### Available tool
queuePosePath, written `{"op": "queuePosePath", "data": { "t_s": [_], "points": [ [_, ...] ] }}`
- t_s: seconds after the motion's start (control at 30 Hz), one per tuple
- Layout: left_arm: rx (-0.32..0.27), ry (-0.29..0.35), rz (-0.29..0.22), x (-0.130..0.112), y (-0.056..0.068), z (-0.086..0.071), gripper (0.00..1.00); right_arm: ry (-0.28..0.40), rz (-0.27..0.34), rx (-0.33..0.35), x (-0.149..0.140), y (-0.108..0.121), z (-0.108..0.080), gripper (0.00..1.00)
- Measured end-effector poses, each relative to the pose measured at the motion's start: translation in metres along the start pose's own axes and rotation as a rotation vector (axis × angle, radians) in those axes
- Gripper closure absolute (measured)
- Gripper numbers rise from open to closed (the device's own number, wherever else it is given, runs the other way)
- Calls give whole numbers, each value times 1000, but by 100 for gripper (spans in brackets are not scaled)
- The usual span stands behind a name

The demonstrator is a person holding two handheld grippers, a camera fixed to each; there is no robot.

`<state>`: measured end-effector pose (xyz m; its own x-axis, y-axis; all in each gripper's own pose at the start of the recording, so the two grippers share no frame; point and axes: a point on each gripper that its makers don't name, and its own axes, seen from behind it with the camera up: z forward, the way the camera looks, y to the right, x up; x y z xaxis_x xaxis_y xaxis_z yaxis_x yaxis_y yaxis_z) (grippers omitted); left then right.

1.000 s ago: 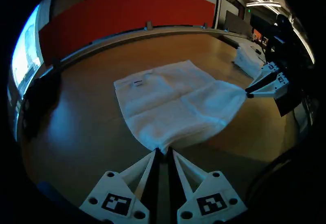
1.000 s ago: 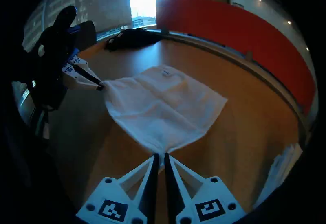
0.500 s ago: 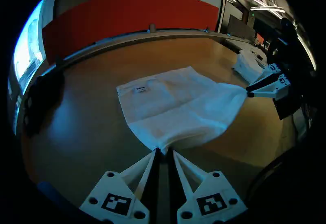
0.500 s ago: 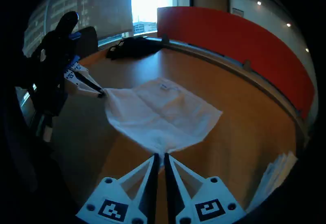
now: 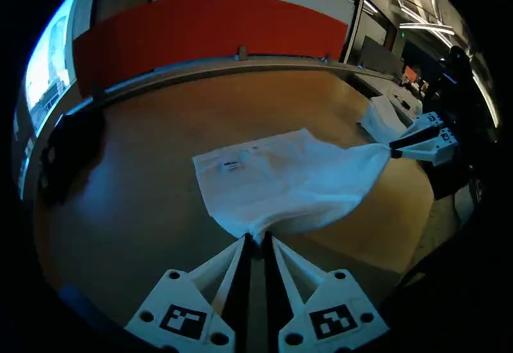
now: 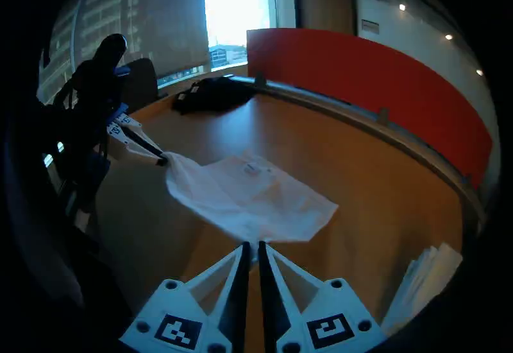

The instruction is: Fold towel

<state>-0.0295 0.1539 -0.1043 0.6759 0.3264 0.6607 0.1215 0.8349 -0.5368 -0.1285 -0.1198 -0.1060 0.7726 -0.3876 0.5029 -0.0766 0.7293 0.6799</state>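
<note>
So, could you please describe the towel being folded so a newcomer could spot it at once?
On the wooden table before the red wall panel, the towel is the white cloth spread mid-table, corners pinched by the left tongs and right tongs. Unlike the folded white stack at the table's edge, it is open.

Towel [image 5: 288,180] (white) in left gripper [image 5: 258,237]

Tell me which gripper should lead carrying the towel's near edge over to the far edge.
Left, narrowly. The left gripper is shut on a towel corner with the flat tagged end straight ahead of it. The right gripper grips its corner too, so both should probably move together.
</note>
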Motion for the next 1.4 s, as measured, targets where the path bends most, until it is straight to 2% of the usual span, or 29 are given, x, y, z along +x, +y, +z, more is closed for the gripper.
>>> {"op": "queuePosePath", "data": {
  "t_s": [0.3,0.6,0.8,1.0,1.2,1.4],
  "points": [
    [-26,-25,-37,-7,16,-21,87,3,13,-2,1,-5,-19,90],
    [-38,-35,-74,-16,28,-26,87,-1,21,-5,-1,-4,-22,90],
    [-31,-29,-84,-12,24,-21,87,5,10,-5,4,-1,-17,90],
    [-20,-16,-107,0,16,-9,87,9,0,-6,8,9,-5,90],
    [-8,-15,-149,13,3,10,87,11,-4,-11,14,25,13,90],
    [9,-27,-203,24,-16,32,87,10,-2,-25,18,43,32,91]
  ]
}}
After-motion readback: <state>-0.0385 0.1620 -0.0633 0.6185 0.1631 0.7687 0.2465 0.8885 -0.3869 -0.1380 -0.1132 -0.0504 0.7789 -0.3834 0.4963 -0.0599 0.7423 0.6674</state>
